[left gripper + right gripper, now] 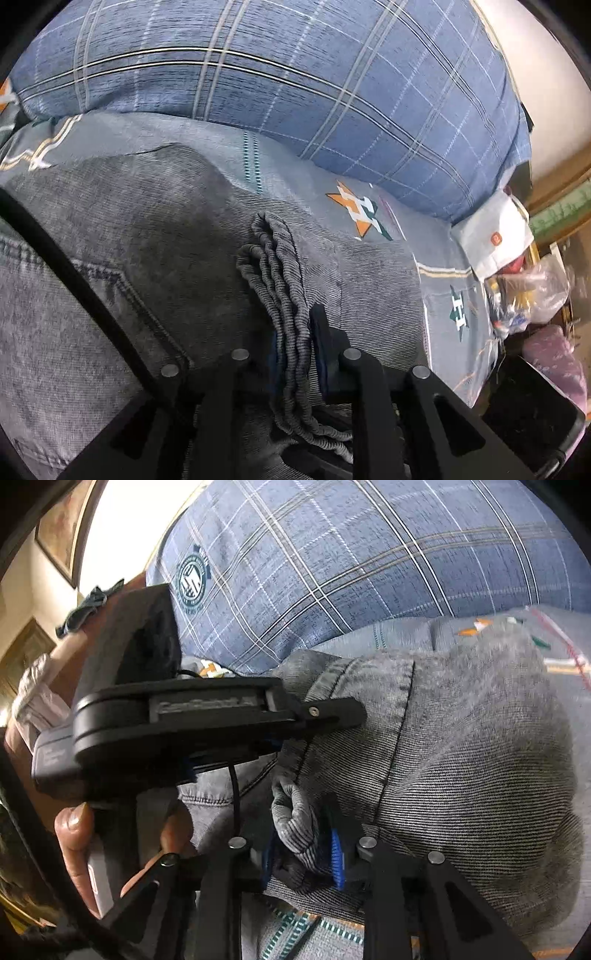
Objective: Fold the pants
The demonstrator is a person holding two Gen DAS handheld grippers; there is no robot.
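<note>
Grey denim pants (147,236) lie partly folded on a patterned bedsheet (373,221). My left gripper (295,354) is shut on a bunched stack of the pants' fabric edges (280,280), with the folded layer draped to the right. In the right wrist view the pants (461,746) bulge up over the sheet. My right gripper (306,853) is shut on a rolled bunch of the grey fabric (295,823) between its blue pads (337,856). The left gripper's body (177,716) shows at the left of that view, held by a hand (77,830).
A big blue plaid pillow (295,74) lies behind the pants, also in the right wrist view (351,554). At the bed's right edge sit a white cloth item (495,236), plastic bags with clutter (528,295) and a pink bundle (554,358).
</note>
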